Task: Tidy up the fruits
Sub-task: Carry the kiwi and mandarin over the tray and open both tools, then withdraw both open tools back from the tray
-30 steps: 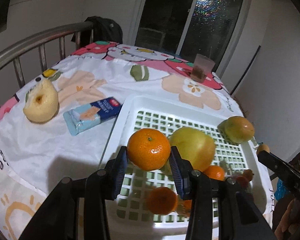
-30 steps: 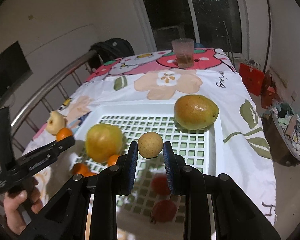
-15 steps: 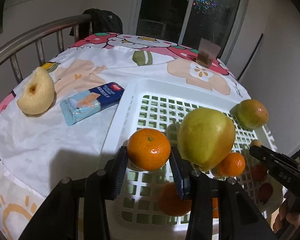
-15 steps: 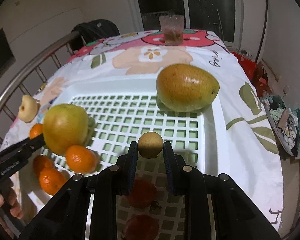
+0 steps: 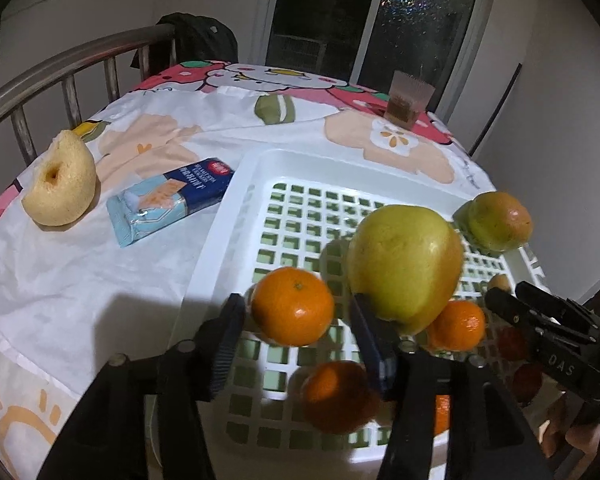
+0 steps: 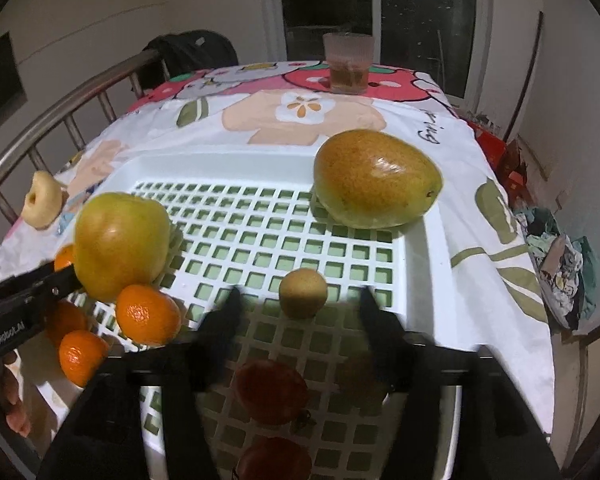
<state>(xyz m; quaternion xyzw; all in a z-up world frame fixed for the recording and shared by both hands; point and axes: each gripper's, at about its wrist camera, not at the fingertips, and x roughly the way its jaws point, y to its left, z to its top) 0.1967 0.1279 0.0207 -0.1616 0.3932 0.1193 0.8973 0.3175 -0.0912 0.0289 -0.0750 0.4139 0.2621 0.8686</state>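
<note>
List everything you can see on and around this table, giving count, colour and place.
tray: 1, white, on the tablecloth
oranges: 4, orange, tray's near left part; one between the left jaws
apple: 1, yellow-green, tray's left side
mango: 1, green-orange, tray's far right corner
small fruit: 1, tan, in tray, between the right jaws
red fruits: at least 2, red, tray's near edge
cut fruit: 1, pale yellow, left of tray
packet: 1, blue, between cut fruit and tray
cup: 1, clear, table's far end
left gripper: 1, black, open, jaws just opened
right gripper: 1, black, open, jaws just opened
</note>
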